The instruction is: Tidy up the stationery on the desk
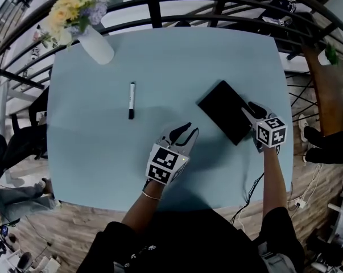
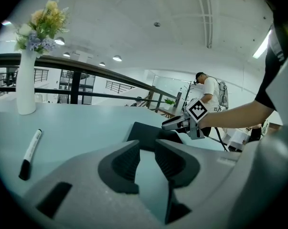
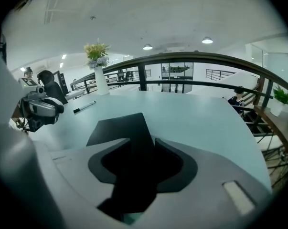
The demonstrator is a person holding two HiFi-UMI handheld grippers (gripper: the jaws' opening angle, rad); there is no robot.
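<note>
**Both grippers open over the desk, the right one astride the notebook's edge**

With the head view taken as a dial centred on the light blue table (image 1: 177,61), the left gripper (image 1: 189,131) is found nearest, at about 6 o'clock. Its jaws are held apart, and only bare table surface is seen between them; nothing is gripped.

The right gripper (image 1: 253,107) is placed at about 4 o'clock. Its jaws are spread wide, and the near edge of the black notebook (image 1: 225,110) is seen running between them. The pads are not seen pressing on it.

The notebook is laid flat at about 3 o'clock, turned at a slant to the table's edges.

The black-capped white marker (image 1: 131,100) is seen lying at about 9 o'clock, well apart from both grippers.

Farthest off, at about 11 o'clock, a white vase (image 1: 97,44) of flowers (image 1: 74,7) is stood near the table's corner.
</note>
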